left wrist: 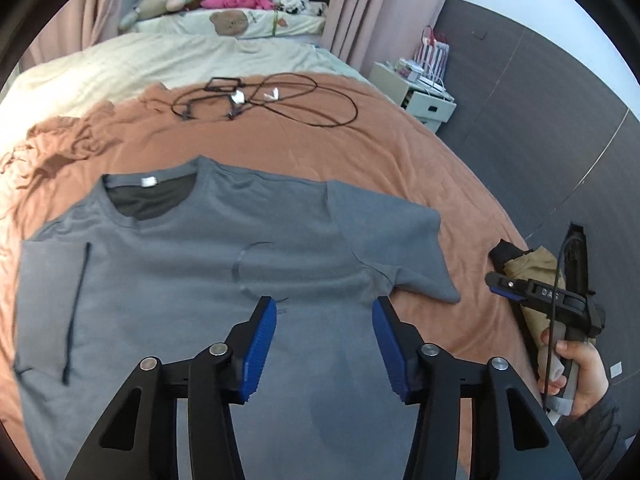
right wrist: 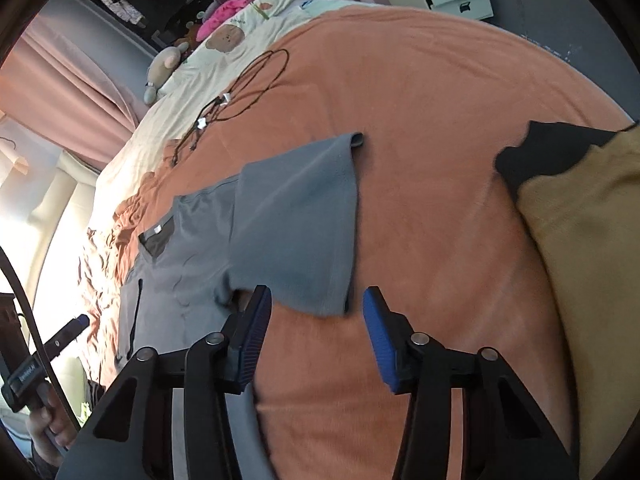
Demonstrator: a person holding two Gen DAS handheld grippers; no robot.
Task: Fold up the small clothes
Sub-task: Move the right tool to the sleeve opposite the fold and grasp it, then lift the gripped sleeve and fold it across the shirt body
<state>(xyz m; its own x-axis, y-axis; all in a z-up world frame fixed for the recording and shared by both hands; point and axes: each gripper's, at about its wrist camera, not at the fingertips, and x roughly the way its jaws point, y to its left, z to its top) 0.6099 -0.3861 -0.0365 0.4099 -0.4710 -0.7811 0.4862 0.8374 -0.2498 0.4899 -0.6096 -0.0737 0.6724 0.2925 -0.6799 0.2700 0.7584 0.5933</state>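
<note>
Both your grippers are wide open, gripping nothing: left gripper point(left wrist: 324, 340) hovers over the shirt point(left wrist: 192, 280) flat on the bed point(left wrist: 400, 152), right gripper point(right wrist: 316, 336) by its sleeve point(right wrist: 296, 232)

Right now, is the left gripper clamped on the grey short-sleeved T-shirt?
No: in the left wrist view the left gripper stands open, its blue pads apart above the flat grey short-sleeved T-shirt, pinching no cloth.
</note>
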